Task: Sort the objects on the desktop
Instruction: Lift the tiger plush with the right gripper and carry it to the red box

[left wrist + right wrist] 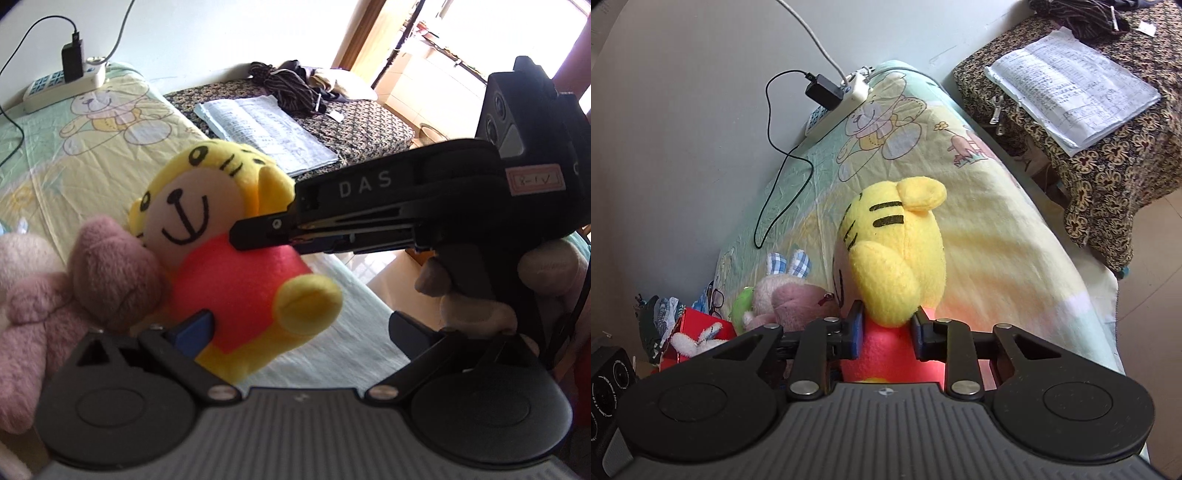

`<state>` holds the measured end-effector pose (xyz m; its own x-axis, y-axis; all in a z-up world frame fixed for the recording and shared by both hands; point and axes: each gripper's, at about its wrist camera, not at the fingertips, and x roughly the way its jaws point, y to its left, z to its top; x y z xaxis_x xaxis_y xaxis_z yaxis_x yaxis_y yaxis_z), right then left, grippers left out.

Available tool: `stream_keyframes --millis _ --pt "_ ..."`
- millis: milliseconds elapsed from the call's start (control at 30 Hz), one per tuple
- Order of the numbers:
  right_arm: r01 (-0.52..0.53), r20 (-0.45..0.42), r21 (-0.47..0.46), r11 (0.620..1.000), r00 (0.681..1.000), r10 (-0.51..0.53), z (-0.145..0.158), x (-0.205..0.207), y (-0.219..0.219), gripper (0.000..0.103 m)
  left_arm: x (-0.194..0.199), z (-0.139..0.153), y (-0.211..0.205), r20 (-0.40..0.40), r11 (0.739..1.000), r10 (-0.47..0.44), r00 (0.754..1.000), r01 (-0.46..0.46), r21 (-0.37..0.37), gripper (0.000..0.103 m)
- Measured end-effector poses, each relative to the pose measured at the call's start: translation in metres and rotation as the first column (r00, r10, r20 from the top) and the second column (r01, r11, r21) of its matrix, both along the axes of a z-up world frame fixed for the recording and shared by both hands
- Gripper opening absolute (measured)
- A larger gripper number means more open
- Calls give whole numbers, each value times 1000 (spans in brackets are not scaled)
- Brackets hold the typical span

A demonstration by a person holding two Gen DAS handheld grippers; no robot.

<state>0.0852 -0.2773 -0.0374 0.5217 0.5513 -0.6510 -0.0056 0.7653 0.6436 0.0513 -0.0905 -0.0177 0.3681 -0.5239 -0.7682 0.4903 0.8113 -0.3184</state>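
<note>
A yellow tiger plush [207, 206] in a red shirt is held upright over the cartoon-bear cloth [92, 155]. My right gripper [886, 332] is shut on its red body just under the head [897, 236]. In the left wrist view that gripper [255, 232] reaches in from the right, held by a hand [480, 291]. My left gripper [301, 328] is open wide below the tiger, its left blue pad [192, 332] close against the red shirt and its right finger well apart. A pink plush bear [110, 269] leans against the tiger's left side.
Several soft toys [775, 288], a red box [698, 325] and glasses [716, 295] are piled at the cloth's left end. A power strip [846, 103] with a charger and cables lies by the wall. Papers [1071, 85] lie on a patterned side table [1108, 166].
</note>
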Motion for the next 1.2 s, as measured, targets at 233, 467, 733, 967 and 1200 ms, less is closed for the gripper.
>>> stream_keyframes --millis 233,467,733,967,1200 --pt "67 -7 8 998 998 -67 3 -33 -16 26 -2 -6 7 -74 996 -34 997 28 -90 100" --pt "103 -41 47 994 994 -101 -3 -65 -19 26 -8 -18 2 -142 992 -45 989 27 -126 100" --pt "83 9 44 996 996 -83 11 -88 -16 26 -29 -4 2 -93 989 -53 994 39 -145 100" --pt "18 119 66 998 993 -26 36 -100 -4 26 -45 27 23 -8 982 22 1000 -23 -188 100" --pt "-99 229 115 988 971 70 56 -99 25 26 -72 61 61 110 973 151 982 -128 -192 100"
